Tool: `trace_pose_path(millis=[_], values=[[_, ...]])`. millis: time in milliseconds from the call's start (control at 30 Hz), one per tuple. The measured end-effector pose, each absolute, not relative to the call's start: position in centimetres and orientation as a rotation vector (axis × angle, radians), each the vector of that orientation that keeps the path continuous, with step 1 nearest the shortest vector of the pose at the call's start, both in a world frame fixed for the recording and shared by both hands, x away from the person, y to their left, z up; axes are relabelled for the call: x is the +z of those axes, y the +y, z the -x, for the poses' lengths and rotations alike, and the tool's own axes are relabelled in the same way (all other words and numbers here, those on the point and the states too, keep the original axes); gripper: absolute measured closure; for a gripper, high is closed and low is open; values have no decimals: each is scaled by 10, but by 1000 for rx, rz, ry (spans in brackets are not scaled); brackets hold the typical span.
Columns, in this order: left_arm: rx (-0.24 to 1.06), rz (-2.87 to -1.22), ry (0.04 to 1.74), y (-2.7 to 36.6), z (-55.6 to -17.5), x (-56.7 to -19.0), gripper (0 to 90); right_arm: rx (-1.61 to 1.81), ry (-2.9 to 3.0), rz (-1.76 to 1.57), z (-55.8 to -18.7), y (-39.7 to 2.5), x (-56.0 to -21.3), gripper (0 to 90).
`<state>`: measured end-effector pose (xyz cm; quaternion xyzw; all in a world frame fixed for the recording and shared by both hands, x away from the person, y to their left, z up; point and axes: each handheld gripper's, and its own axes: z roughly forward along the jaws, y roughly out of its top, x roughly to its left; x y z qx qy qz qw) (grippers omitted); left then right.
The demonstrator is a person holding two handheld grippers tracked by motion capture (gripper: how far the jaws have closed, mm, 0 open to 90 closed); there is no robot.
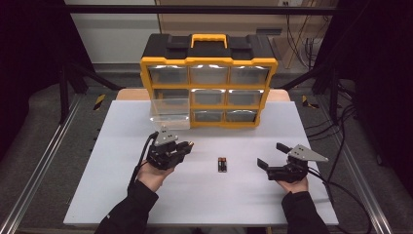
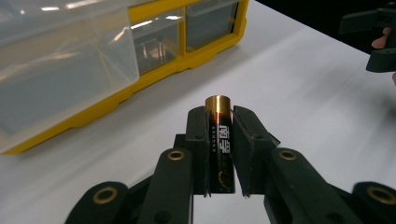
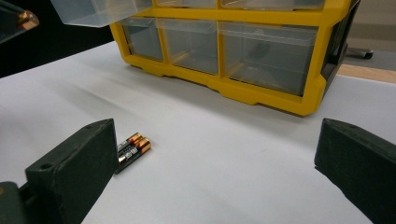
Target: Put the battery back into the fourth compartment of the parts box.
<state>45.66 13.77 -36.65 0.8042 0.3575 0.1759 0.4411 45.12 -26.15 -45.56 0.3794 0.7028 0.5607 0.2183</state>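
My left gripper point(image 1: 184, 146) is shut on a black and gold battery point(image 2: 219, 140), whose gold end sticks out past the jaws point(image 1: 190, 144). It hovers left of centre, just in front of a clear drawer point(image 1: 169, 113) pulled out of the yellow organizer point(image 1: 208, 87). Two more batteries point(image 1: 222, 164) lie side by side on the white table point(image 1: 122, 195), also visible in the right gripper view point(image 3: 133, 148). My right gripper point(image 1: 271, 156) is open with nothing between its jaws, held right of those batteries. In the left gripper view the drawer point(image 2: 60, 65) is at upper left.
The organizer point(image 3: 243, 51) stands at the table's far edge with several clear drawers and a black top with a yellow handle point(image 1: 209, 39). Metal rails point(image 1: 44, 165) run along both sides of the table. Cables point(image 1: 341, 136) trail at the right.
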Motion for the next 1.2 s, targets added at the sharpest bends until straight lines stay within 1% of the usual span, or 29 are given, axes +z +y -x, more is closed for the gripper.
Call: trace_pose_path(millis=[533, 767, 1200], values=[[478, -1929, 860, 160, -463, -324, 760, 1548, 1943, -1049, -451, -262, -455, 2], [501, -1883, 876, 170, -474, -301, 759, 1547, 1942, -1046, -451, -262, -455, 2], [513, -1862, 913, 181, -497, -288, 760, 1551, 1942, -1046, -451, -263, -455, 2]])
